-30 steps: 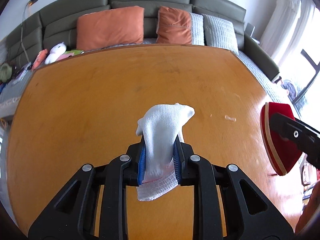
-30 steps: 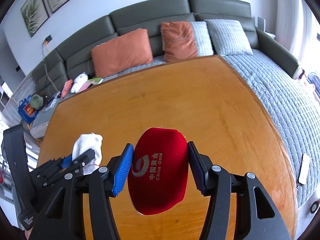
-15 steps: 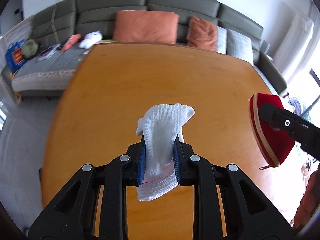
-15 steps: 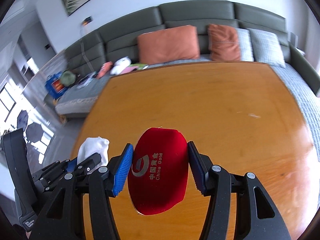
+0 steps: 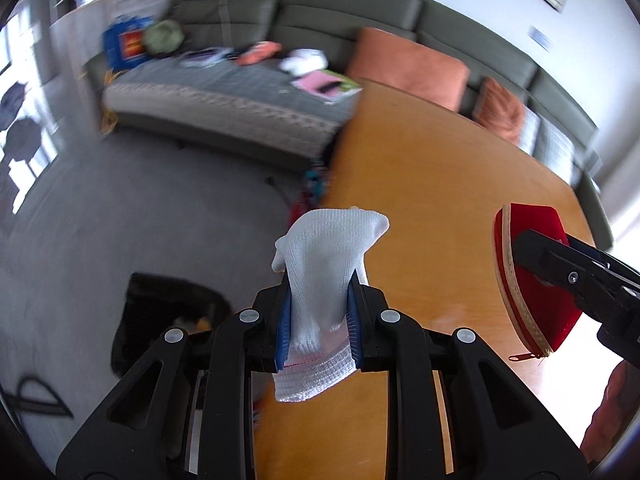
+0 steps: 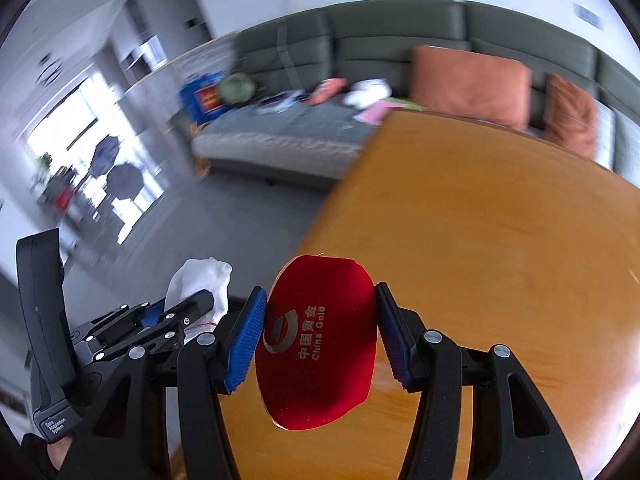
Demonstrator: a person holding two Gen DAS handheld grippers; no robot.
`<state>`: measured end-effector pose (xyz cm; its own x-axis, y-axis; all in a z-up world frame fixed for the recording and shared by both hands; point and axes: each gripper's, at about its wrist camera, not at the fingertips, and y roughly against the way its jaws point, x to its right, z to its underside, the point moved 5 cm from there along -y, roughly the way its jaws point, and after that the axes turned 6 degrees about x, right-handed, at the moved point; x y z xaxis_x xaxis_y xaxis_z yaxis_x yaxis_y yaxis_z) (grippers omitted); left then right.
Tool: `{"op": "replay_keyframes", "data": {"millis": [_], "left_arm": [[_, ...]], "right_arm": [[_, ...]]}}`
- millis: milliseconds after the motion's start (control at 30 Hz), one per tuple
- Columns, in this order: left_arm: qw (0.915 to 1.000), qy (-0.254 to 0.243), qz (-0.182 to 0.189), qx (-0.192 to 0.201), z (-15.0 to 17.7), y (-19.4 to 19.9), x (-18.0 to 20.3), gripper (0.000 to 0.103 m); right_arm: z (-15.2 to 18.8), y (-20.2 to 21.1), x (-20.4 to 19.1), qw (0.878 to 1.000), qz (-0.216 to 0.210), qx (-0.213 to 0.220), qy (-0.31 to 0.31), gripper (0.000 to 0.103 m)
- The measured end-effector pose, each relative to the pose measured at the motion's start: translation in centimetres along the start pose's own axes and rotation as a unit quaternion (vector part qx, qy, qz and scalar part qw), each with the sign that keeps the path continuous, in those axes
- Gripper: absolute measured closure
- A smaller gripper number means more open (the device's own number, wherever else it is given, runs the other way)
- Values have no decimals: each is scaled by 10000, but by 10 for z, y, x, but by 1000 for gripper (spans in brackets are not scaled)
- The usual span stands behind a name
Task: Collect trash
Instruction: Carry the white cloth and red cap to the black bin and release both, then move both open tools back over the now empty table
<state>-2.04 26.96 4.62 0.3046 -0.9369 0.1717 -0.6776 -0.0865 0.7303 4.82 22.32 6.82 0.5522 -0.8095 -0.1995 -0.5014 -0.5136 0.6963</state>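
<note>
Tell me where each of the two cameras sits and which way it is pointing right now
Left wrist: sits on the left tool, looking along its fingers over the wooden table's edge to the floor and the grey sofa; its own arms clamp a white sock.
Right wrist: sits on the right tool, facing table and sofa; its pads hold a red pouch.
Shared: each sees the other tool and its load, the table, the sofa and the orange cushions.
</note>
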Motion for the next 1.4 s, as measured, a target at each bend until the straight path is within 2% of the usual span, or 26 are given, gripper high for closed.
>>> {"op": "replay_keyframes", "data": {"millis": [167, 233, 367, 667, 700, 733, 767, 800, 833, 867, 933, 1200, 1400], "left_arm": [[9970, 576, -522, 48, 14, 18, -78, 81], [9931, 836, -827, 26, 24, 25, -112, 81], [9846, 1282, -1188, -62, 43, 35, -168, 81], [9661, 1885, -1728, -352, 72, 38, -249, 79], [9647, 1922, -1762, -383, 74, 37, -257, 78], [9638, 1937, -1781, -423, 75, 34, -262, 78], [9617, 1963, -1850, -480, 72, 26, -269, 67], [9601, 1984, -1901, -513, 72, 23, -274, 55], [9572, 2038, -1987, -523, 72, 21, -281, 25], [9547, 2085, -2067, -495, 72, 22, -287, 11], [9516, 2111, -2198, -389, 69, 23, -294, 10], [9523, 2088, -2172, -477, 71, 17, -298, 10], [9579, 1899, -2106, -457, 66, 18, -284, 10]], "right_arm": [[3, -34, -71, 9970, -435, -293, 571, 47], [7, -47, -100, 9943, -602, -408, 778, 47], [11, -73, -152, 9877, -879, -614, 1134, 47], [11, -128, -239, 9759, -1361, -881, 1461, 45], [9, -136, -245, 9745, -1500, -940, 1377, 44], [8, -142, -249, 9734, -1565, -1013, 1331, 36], [6, -150, -254, 9729, -1573, -1086, 1300, 32], [3, -157, -260, 9734, -1524, -1106, 1307, 32], [0, -161, -263, 9735, -1480, -1111, 1341, 32], [-1, -164, -266, 9736, -1447, -1108, 1378, 32], [-3, -166, -269, 9733, -1444, -1061, 1431, 32], [3, -173, -262, 9731, -1395, -1133, 1439, 32], [0, -162, -251, 9751, -1378, -1081, 1361, 32]]}}
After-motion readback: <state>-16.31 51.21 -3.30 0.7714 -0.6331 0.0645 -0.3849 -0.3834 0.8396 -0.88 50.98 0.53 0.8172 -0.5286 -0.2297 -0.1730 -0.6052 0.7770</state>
